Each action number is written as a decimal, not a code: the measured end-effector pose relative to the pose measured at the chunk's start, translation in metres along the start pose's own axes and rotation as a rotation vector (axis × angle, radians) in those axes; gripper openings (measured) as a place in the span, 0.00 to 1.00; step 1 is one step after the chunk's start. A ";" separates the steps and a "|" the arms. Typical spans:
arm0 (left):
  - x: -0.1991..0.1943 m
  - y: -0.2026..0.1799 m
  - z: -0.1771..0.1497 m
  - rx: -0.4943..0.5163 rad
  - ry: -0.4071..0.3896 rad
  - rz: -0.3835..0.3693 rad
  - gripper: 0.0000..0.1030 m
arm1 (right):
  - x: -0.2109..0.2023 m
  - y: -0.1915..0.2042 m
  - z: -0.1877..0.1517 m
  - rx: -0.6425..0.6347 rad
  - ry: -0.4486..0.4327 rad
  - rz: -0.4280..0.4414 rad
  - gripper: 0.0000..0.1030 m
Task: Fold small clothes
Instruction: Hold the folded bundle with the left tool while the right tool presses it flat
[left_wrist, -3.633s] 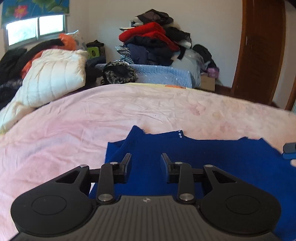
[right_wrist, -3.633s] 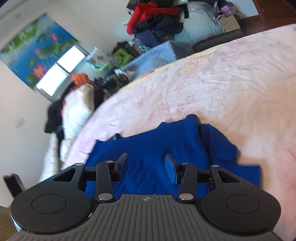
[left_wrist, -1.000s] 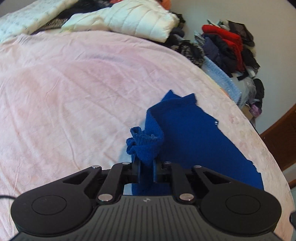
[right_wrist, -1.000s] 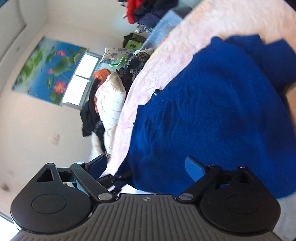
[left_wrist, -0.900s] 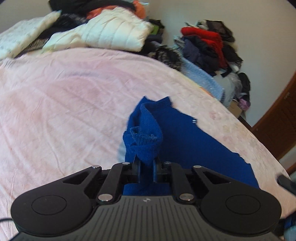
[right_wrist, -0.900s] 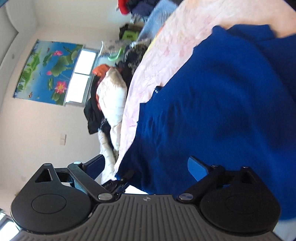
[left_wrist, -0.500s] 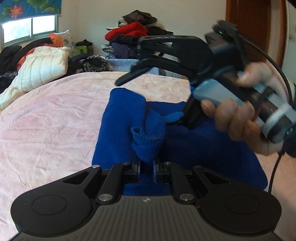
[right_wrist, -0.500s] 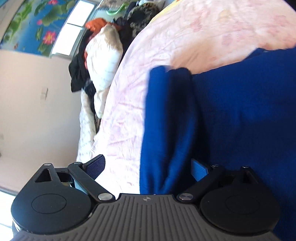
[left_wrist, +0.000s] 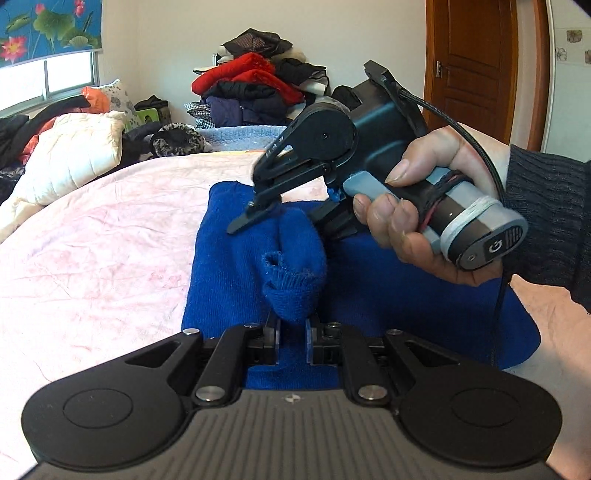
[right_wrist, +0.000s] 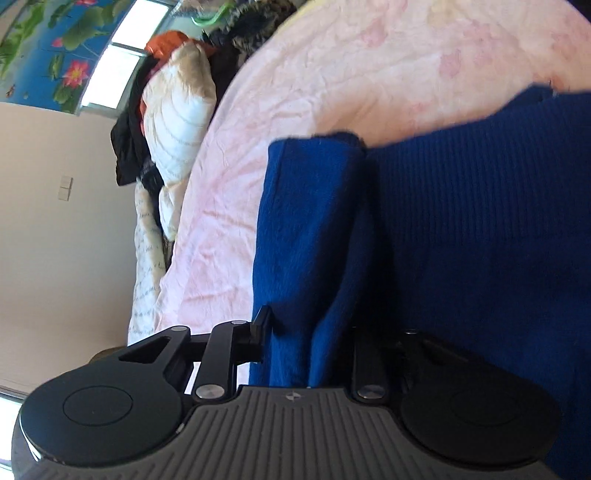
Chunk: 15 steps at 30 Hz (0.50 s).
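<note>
A small blue knit sweater (left_wrist: 229, 266) lies on the pink bedspread (left_wrist: 92, 251). My left gripper (left_wrist: 292, 332) is shut on the cuff of its sleeve (left_wrist: 293, 273), which is folded over the body. My right gripper (left_wrist: 284, 218), held in a hand, straddles the same sleeve further up, its jaws partly apart around the fabric. In the right wrist view the right gripper (right_wrist: 306, 336) has the folded blue sleeve (right_wrist: 306, 236) between its fingers; the right finger is hidden by cloth.
A white quilted pillow (left_wrist: 70, 155) and dark clothes lie at the bed's far left. A pile of red and black clothes (left_wrist: 255, 92) stands behind the bed. A brown door (left_wrist: 480, 62) is at the right.
The left gripper took the sleeve cuff and carried it across onto the sweater body. The right gripper came in from the right and closed in around the folded sleeve.
</note>
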<state>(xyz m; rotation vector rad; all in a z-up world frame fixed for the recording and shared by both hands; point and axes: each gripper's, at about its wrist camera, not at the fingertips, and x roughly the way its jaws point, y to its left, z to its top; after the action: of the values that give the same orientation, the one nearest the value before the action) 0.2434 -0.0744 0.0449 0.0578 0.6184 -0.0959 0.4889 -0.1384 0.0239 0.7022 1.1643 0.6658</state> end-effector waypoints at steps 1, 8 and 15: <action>-0.001 -0.002 0.001 0.006 -0.001 0.000 0.11 | -0.002 0.004 -0.001 -0.029 -0.012 -0.009 0.13; -0.013 -0.027 0.018 -0.008 -0.015 -0.072 0.11 | -0.047 0.028 0.007 -0.260 -0.035 -0.109 0.13; -0.014 -0.087 0.019 0.033 -0.021 -0.220 0.11 | -0.131 -0.029 -0.004 -0.238 -0.080 -0.204 0.13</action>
<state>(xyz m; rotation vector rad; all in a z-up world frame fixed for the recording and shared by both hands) 0.2335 -0.1619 0.0660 0.0205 0.6008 -0.3196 0.4545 -0.2572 0.0755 0.3989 1.0456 0.5863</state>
